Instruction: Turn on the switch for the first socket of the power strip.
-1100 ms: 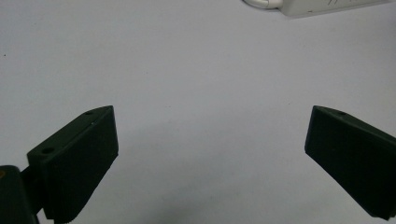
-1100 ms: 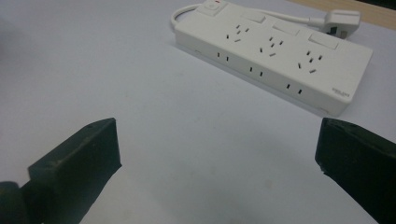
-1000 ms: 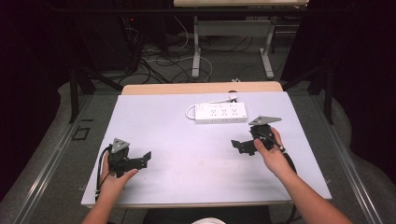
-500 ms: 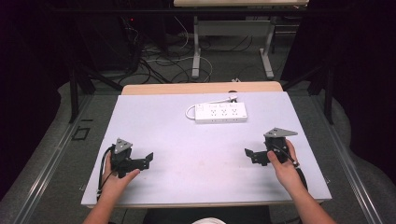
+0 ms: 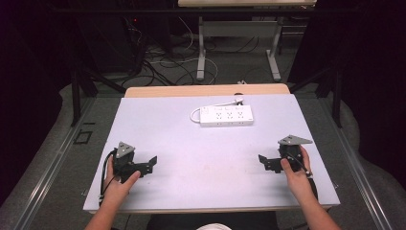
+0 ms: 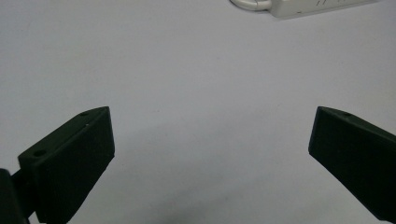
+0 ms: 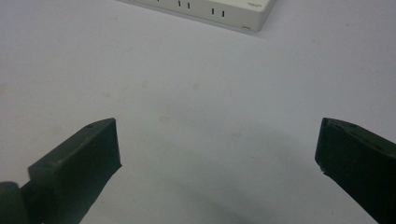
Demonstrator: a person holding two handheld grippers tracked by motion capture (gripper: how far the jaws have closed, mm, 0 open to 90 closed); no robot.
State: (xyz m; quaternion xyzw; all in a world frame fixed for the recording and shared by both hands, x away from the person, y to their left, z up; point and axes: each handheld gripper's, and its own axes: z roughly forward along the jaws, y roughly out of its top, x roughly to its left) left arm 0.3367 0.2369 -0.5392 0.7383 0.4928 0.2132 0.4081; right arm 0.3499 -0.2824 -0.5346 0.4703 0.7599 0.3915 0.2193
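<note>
Dark room behind, w/ cables [image 5: 163,67] on the floor and a desk frame [image 5: 237,50] at the far side. Table [image 5: 210,177]: pale lavender top, wood strip along the far edge, surface w/ faint smudges near centre.

Power strip [image 5: 226,116]: white, lies flat at the table's far-centre, long side across the table; its white cord [image 5: 195,113] loops off the left end. In the left gripper view the strip [image 6: 322,5] sits at the top edge, upper right, well apart from the jaws. In the right gripper view the strip [image 7: 205,10] runs along the top edge, likewise well apart.

Left hand [image 5: 117,184]: enters from the bottom-left, holds the left gripper [image 5: 151,164] at the near-left of the table, jaws pointing toward centre. Left gripper [image 6: 210,149] jaws spread wide, nothing between them but bare table.

Right hand [image 5: 297,172]: enters from the bottom-right, holds the right gripper [image 5: 264,162] at the near-right, grey plate on top, jaws pointing toward centre. Right gripper [image 7: 217,154] jaws spread wide, bare table between.

Grippers well apart from each other and from the strip.
</note>
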